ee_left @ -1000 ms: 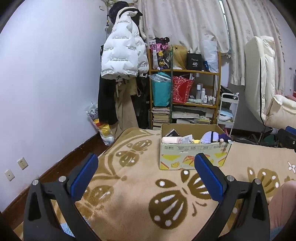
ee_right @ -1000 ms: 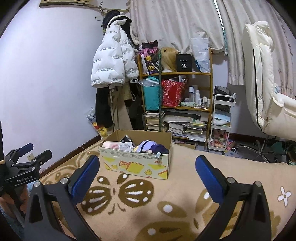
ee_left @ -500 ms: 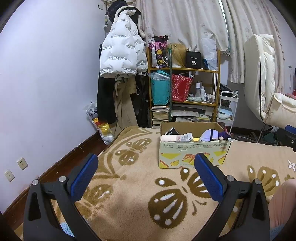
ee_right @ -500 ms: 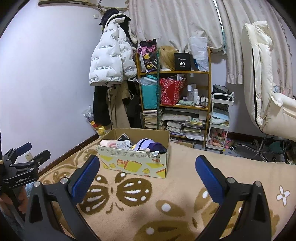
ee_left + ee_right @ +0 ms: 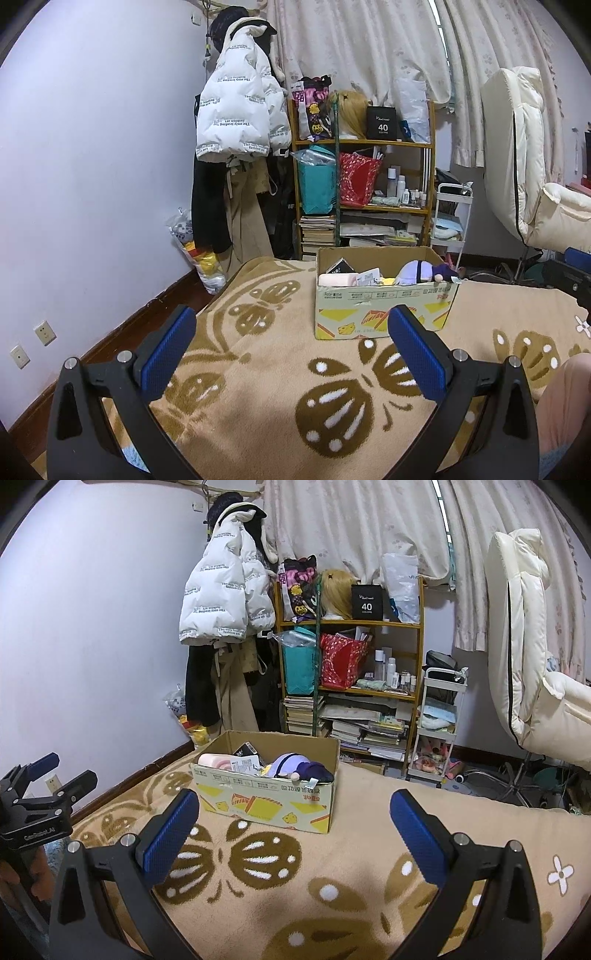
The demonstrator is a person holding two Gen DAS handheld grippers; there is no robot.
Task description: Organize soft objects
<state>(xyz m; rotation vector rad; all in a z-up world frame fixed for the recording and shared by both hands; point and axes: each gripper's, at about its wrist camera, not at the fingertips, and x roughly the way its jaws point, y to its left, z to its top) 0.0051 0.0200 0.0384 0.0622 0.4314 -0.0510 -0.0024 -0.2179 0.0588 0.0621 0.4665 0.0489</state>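
Note:
A cardboard box (image 5: 384, 310) stands on a tan blanket with brown butterfly patterns (image 5: 280, 373); it also shows in the right wrist view (image 5: 266, 797). Inside lie a purple plush toy (image 5: 424, 271) (image 5: 299, 768), a pink soft item (image 5: 336, 279) (image 5: 214, 761) and small packets. My left gripper (image 5: 291, 347) is open and empty, short of the box. My right gripper (image 5: 293, 829) is open and empty, also short of the box. The left gripper shows at the left edge of the right wrist view (image 5: 37, 794).
A wooden shelf (image 5: 364, 192) full of books, bags and bottles stands behind the box. A white puffer jacket (image 5: 238, 118) hangs left of it. A white cart (image 5: 437, 723) and a cream chair (image 5: 532, 664) stand on the right. The wall runs along the left.
Both views have shifted slightly; the box sits a little farther left in the right wrist view and slightly higher in the left. Both grippers stay open and empty.

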